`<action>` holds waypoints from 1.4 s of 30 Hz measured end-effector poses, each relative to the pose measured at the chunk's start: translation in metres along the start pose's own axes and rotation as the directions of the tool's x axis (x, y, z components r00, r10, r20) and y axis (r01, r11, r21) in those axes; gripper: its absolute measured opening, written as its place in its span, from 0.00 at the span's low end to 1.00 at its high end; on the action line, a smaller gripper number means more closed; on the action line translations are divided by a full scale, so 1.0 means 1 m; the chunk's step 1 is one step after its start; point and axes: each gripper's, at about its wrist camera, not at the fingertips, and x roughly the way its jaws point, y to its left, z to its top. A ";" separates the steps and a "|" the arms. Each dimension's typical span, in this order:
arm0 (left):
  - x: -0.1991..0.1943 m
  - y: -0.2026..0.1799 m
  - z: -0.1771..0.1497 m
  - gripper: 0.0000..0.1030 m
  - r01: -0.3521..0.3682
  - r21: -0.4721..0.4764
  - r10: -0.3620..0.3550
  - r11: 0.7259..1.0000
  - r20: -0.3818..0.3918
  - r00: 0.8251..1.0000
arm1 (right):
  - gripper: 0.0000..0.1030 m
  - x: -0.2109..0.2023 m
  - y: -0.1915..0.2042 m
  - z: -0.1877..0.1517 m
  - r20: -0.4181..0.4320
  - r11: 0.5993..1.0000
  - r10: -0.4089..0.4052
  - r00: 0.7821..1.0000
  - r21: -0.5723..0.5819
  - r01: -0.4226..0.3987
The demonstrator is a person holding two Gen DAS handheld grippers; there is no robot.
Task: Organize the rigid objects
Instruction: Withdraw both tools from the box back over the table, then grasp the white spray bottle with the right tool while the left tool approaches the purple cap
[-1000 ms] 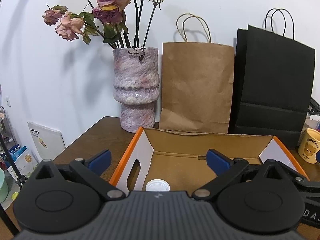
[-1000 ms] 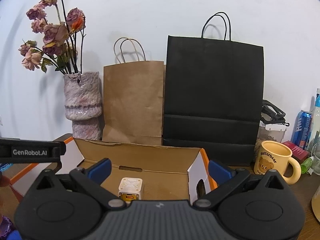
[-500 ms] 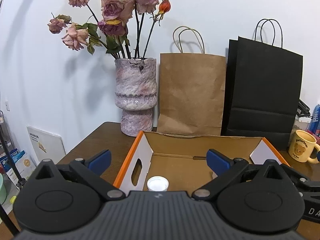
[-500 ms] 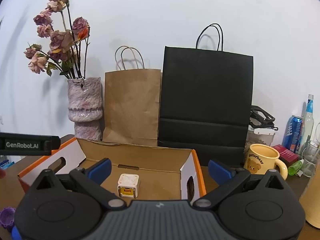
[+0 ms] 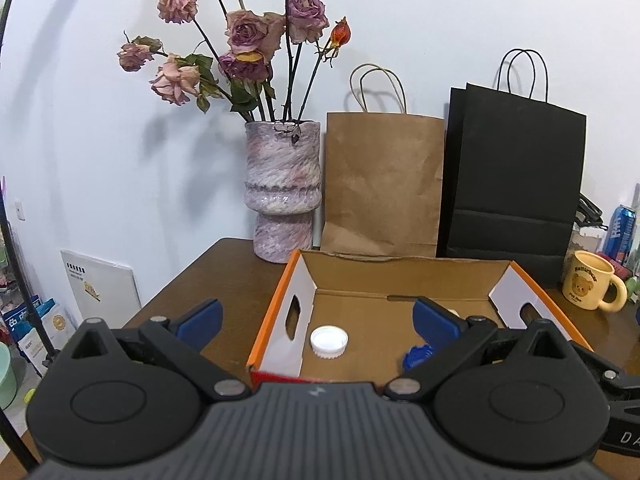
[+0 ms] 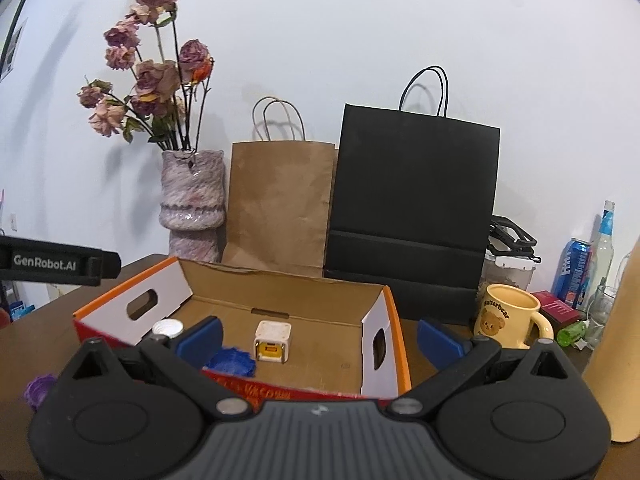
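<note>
An open cardboard box with orange edges (image 5: pixel 272 312) (image 6: pixel 394 332) stands on the brown table. Inside it lie a white cap (image 5: pixel 329 342) (image 6: pixel 167 327), a blue gear-shaped piece (image 5: pixel 416 357) (image 6: pixel 231 362) and a white and yellow cube (image 6: pixel 273 341). A purple gear-shaped piece (image 6: pixel 38 390) lies on the table left of the box. My left gripper (image 5: pixel 316 322) is open and empty, just in front of the box. My right gripper (image 6: pixel 318 340) is open and empty, in front of the box's right half.
A vase of dried roses (image 5: pixel 282 188), a brown paper bag (image 5: pixel 384 184) and a black paper bag (image 5: pixel 516 184) stand behind the box. A yellow bear mug (image 6: pixel 508 316), a can (image 6: pixel 576 272), bottles and a tan object (image 6: pixel 618 344) are at the right.
Both grippers have drawn back and risen from the box, so its front wall and more of its contents now show. Both stay open and empty.
</note>
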 end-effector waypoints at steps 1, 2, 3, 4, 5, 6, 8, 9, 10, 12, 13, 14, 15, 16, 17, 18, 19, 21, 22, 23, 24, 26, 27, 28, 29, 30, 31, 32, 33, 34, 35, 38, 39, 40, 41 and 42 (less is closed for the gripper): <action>-0.004 0.002 -0.002 1.00 0.000 0.002 0.000 1.000 -0.002 1.000 | 1.00 -0.006 0.001 -0.002 0.000 1.000 0.000 1.000 0.000 0.000; -0.008 0.003 -0.004 1.00 0.000 0.004 0.000 1.000 -0.004 1.000 | 1.00 -0.011 0.002 -0.004 0.003 1.000 0.003 1.000 0.002 -0.003; -0.011 0.005 -0.006 1.00 0.000 0.005 0.000 1.000 -0.008 1.000 | 1.00 -0.015 0.002 -0.005 0.006 1.000 0.006 1.000 0.003 -0.006; -0.015 0.007 -0.008 1.00 -0.001 0.005 0.001 1.000 -0.012 1.000 | 1.00 -0.020 0.003 -0.007 0.007 1.000 0.007 1.000 0.003 -0.007; -0.019 0.009 -0.010 1.00 -0.001 0.006 0.001 1.000 -0.017 1.000 | 1.00 -0.025 0.005 -0.009 0.005 1.000 0.005 1.000 -0.001 -0.005; -0.023 0.011 -0.012 1.00 0.000 0.009 0.000 1.000 -0.020 1.000 | 1.00 -0.030 0.006 -0.011 0.003 1.000 0.001 1.000 -0.006 -0.001; -0.031 0.015 -0.017 1.00 0.000 0.016 0.000 1.000 -0.025 1.000 | 1.00 -0.039 0.009 -0.015 0.003 1.000 -0.005 1.000 -0.011 0.005; -0.035 0.016 -0.019 1.00 0.000 0.020 0.001 1.000 -0.026 1.000 | 1.00 -0.044 0.010 -0.017 0.001 1.000 -0.003 1.000 -0.012 0.003; -0.039 0.018 -0.021 1.00 -0.001 0.025 0.001 1.000 -0.026 1.000 | 1.00 -0.049 0.011 -0.019 -0.001 1.000 0.000 1.000 -0.012 0.000; -0.047 0.023 -0.026 1.00 -0.004 0.030 0.005 1.000 -0.027 1.000 | 1.00 -0.055 0.013 -0.024 -0.010 1.000 0.005 1.000 -0.014 -0.005; -0.050 0.026 -0.028 1.00 -0.006 0.030 0.007 1.000 -0.029 1.000 | 1.00 -0.059 0.014 -0.027 -0.017 1.000 0.008 1.000 -0.015 -0.008; -0.053 0.029 -0.031 1.00 -0.007 0.031 0.008 1.000 -0.031 0.999 | 1.00 -0.062 0.015 -0.029 -0.020 1.000 0.012 1.000 -0.016 -0.012; -0.055 0.031 -0.033 1.00 -0.007 0.031 0.008 0.999 -0.033 0.999 | 1.00 -0.066 0.016 -0.032 -0.026 1.000 0.015 1.000 -0.015 -0.016; -0.058 0.033 -0.035 1.00 -0.009 0.032 0.010 0.999 -0.035 0.999 | 1.00 -0.070 0.017 -0.035 -0.032 1.000 0.015 0.999 -0.014 -0.016; -0.061 0.036 -0.037 1.00 -0.010 0.031 0.012 0.999 -0.035 0.999 | 1.00 -0.073 0.017 -0.038 -0.036 1.000 0.015 0.999 -0.013 -0.016; -0.063 0.039 -0.039 1.00 -0.011 0.033 0.012 0.999 -0.037 0.999 | 1.00 -0.076 0.018 -0.041 -0.042 1.000 0.016 0.999 -0.013 -0.017; -0.066 0.041 -0.042 1.00 -0.011 0.034 0.012 0.999 -0.040 0.999 | 1.00 -0.079 0.018 -0.044 -0.049 1.000 0.017 0.999 -0.013 -0.018; -0.069 0.046 -0.047 1.00 -0.010 0.035 0.012 0.999 -0.046 0.999 | 1.00 -0.083 0.019 -0.050 -0.064 1.000 0.011 0.998 -0.016 -0.012; -0.070 0.048 -0.051 1.00 -0.010 0.039 0.012 0.999 -0.052 0.999 | 1.00 -0.085 0.019 -0.053 -0.072 1.000 0.008 0.997 -0.018 -0.009; -0.071 0.050 -0.055 1.00 -0.010 0.042 0.013 0.999 -0.059 0.998 | 1.00 -0.086 0.020 -0.056 -0.082 1.000 0.004 0.997 -0.018 -0.005; -0.071 0.052 -0.059 1.00 -0.012 0.047 0.015 0.999 -0.069 0.998 | 1.00 -0.087 0.020 -0.059 -0.092 1.000 0.000 0.996 -0.017 -0.002; -0.071 0.058 -0.067 1.00 -0.012 0.056 0.017 0.998 -0.086 0.996 | 1.00 -0.089 0.020 -0.064 -0.114 1.000 0.003 0.993 -0.013 -0.005; -0.071 0.060 -0.070 1.00 -0.011 0.057 0.017 0.998 -0.091 0.996 | 1.00 -0.090 0.020 -0.067 -0.125 1.000 0.009 0.992 -0.010 -0.010; -0.071 0.063 -0.074 1.00 -0.009 0.057 0.014 0.998 -0.097 0.995 | 1.00 -0.090 0.019 -0.069 -0.136 1.000 0.014 0.991 -0.007 -0.015; -0.070 0.067 -0.077 1.00 -0.006 0.055 0.012 0.998 -0.104 0.995 | 1.00 -0.089 0.019 -0.071 -0.145 1.000 0.017 0.989 -0.003 -0.017; -0.069 0.069 -0.080 1.00 -0.006 0.053 0.011 0.999 -0.110 0.994 | 1.00 -0.088 0.019 -0.073 -0.156 1.000 0.020 0.988 0.002 -0.020; -0.067 0.071 -0.082 1.00 -0.007 0.051 0.013 0.999 -0.118 0.993 | 1.00 -0.086 0.019 -0.075 -0.167 1.000 0.021 0.986 0.003 -0.021; -0.065 0.074 -0.084 1.00 -0.009 0.046 0.014 0.999 -0.124 0.992 | 1.00 -0.084 0.020 -0.076 -0.175 1.000 0.016 0.984 0.000 -0.017; -0.063 0.076 -0.086 1.00 -0.009 0.037 0.014 0.999 -0.132 0.991 | 1.00 -0.082 0.021 -0.078 -0.182 1.000 0.004 0.983 -0.006 -0.005; -0.062 0.078 -0.086 1.00 -0.008 0.028 0.011 1.000 -0.137 0.991 | 1.00 -0.080 0.021 -0.079 -0.188 1.000 -0.007 0.982 -0.010 0.005; -0.060 0.081 -0.086 1.00 -0.006 0.019 0.009 1.000 -0.140 0.990 | 1.00 -0.078 0.021 -0.080 -0.196 1.000 -0.022 0.980 -0.012 0.020; -0.058 0.084 -0.087 1.00 -0.002 0.007 0.003 1.000 -0.145 0.989 | 1.00 -0.070 0.013 -0.083 -0.214 0.999 -0.045 0.976 0.005 0.047; -0.057 0.085 -0.088 1.00 0.000 0.005 0.001 1.000 -0.148 0.989 | 1.00 -0.068 0.010 -0.084 -0.220 0.999 -0.049 0.974 0.010 0.053; -0.056 0.085 -0.089 1.00 0.001 0.004 -0.001 1.000 -0.150 0.989 | 0.99 -0.064 0.007 -0.084 -0.227 0.998 -0.057 0.972 0.012 0.061; -0.055 0.085 -0.089 1.00 0.001 0.002 -0.001 1.000 -0.155 0.988 | 0.99 -0.061 0.004 -0.084 -0.227 0.998 -0.059 0.972 0.013 0.064; -0.054 0.086 -0.089 1.00 0.000 0.002 0.001 1.000 -0.159 0.987 | 0.96 -0.056 0.001 -0.085 -0.233 0.997 -0.066 0.970 0.011 0.071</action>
